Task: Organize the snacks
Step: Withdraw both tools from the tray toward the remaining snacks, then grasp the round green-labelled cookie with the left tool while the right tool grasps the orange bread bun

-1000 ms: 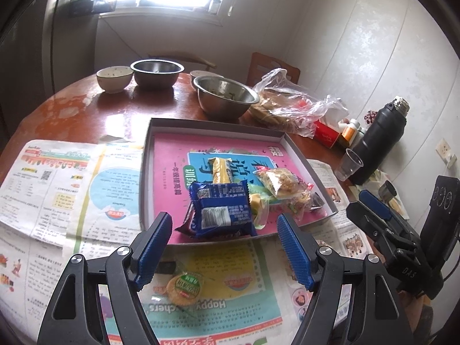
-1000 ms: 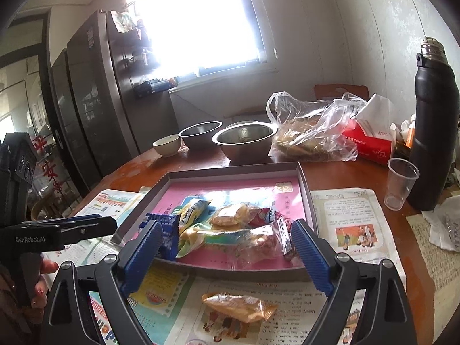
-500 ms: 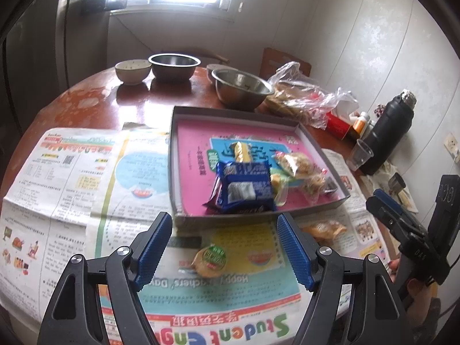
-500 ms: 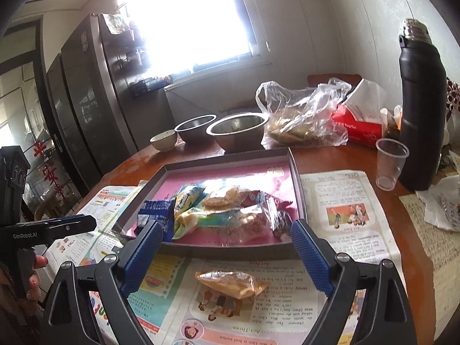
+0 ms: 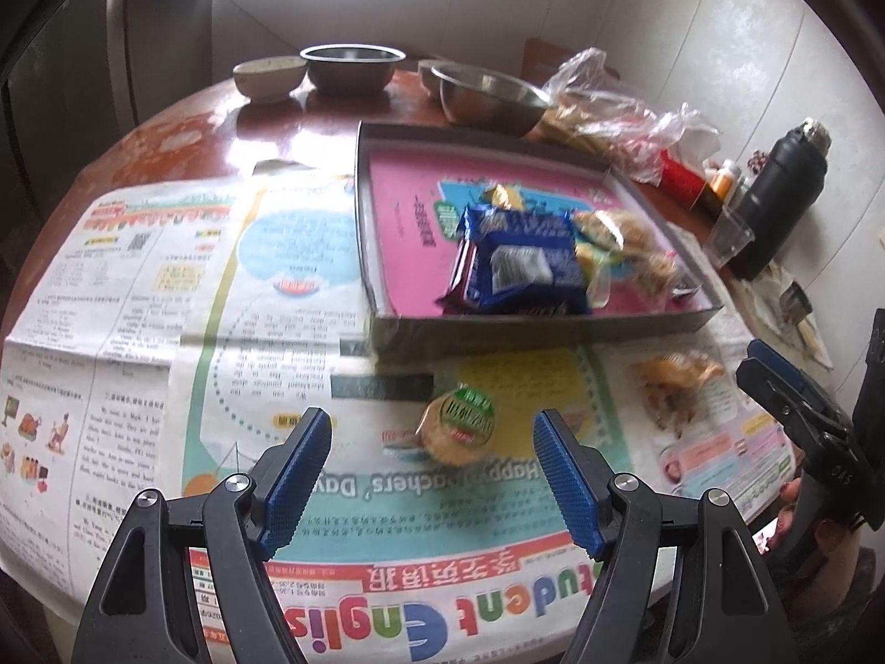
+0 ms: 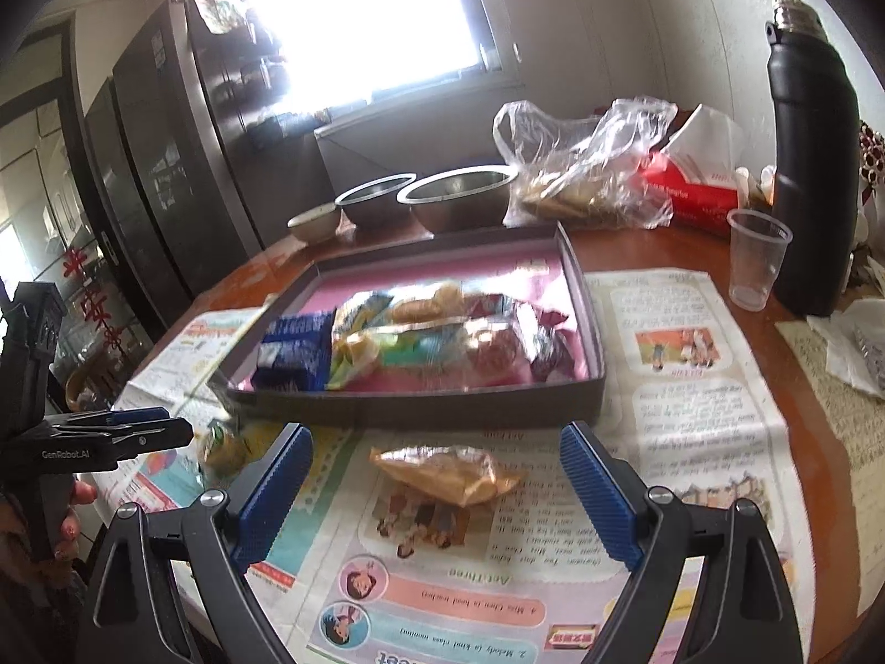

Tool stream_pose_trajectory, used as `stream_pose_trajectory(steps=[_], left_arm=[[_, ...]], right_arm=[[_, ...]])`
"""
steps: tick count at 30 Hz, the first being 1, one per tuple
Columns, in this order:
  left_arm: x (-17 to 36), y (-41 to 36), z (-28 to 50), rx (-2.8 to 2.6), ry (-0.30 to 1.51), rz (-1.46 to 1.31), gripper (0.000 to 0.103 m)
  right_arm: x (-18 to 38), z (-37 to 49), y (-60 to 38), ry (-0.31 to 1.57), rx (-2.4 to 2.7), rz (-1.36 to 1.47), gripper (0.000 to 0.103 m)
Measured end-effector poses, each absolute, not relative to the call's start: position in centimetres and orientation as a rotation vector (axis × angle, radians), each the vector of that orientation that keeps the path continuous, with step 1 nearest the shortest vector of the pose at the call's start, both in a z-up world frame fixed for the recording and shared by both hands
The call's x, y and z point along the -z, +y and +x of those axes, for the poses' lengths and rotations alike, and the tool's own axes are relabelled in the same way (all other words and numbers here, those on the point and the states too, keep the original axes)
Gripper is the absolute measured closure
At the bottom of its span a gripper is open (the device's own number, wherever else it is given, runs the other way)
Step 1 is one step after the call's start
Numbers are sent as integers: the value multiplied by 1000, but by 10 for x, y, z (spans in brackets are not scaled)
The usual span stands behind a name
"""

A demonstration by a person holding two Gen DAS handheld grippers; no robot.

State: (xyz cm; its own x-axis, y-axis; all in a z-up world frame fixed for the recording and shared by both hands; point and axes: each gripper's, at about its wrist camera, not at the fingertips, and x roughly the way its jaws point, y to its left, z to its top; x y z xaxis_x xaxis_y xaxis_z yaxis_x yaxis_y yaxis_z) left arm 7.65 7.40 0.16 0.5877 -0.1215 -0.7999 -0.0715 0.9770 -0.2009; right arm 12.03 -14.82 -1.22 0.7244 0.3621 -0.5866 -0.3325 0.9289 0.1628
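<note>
Left wrist view showed the left gripper hovering low, jaws spread wide, one round snack just ahead between them. Right gripper likewise hovered with jaws apart, one golden packet between them, the tray beyond.

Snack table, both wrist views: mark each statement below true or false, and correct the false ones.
1. The blue packet lies inside the tray. True.
2. The left gripper grips the round snack. False: it is open and the snack lies on the newspaper.
3. The golden packet lies outside the tray. True.
4. The plastic cup lies tipped over. False: it stands upright.
5. The right gripper is open. True.
</note>
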Motion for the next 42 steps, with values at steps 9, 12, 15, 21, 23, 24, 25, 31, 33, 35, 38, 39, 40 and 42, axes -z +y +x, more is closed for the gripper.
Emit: stream_pose_trajectory(steps=[9,12,15,21,23,24,25,31,33,35,38,39,40,42], left_arm=[[12,65,78,50,974,-191,26],[14,62,78,53,977,-187,26],[16,61,79,58,971,-186,26],[19,57,84,56,960,-168,26],[21,57,86,53,965,-162,26],[22,56,87,52,965,-159,26],[23,56,88,51,963,-157,26],[26,57,93,57,959,-151,26],[29,57,94,58,962,-149,26],[29,56,94,57,959,-143,26],[29,57,95,52,956,-139,26],[30,57,94,50,954,-139,26],[30,58,95,47,952,-139,26],[30,58,94,44,949,-138,26]], right_arm=[[38,126,-133,710,-371,34,12],[44,127,-127,719,-356,26,12],[48,130,-123,721,-334,20,12],[52,136,-119,730,-295,17,12],[54,139,-119,739,-281,22,12],[55,141,-119,742,-278,24,12],[56,142,-119,750,-275,26,12],[57,148,-118,768,-256,27,21],[56,151,-120,768,-245,38,25],[56,153,-122,771,-250,47,26],[55,152,-120,768,-258,29,28],[55,152,-120,767,-261,24,29],[55,151,-119,765,-266,16,30],[56,150,-117,762,-273,-3,31]])
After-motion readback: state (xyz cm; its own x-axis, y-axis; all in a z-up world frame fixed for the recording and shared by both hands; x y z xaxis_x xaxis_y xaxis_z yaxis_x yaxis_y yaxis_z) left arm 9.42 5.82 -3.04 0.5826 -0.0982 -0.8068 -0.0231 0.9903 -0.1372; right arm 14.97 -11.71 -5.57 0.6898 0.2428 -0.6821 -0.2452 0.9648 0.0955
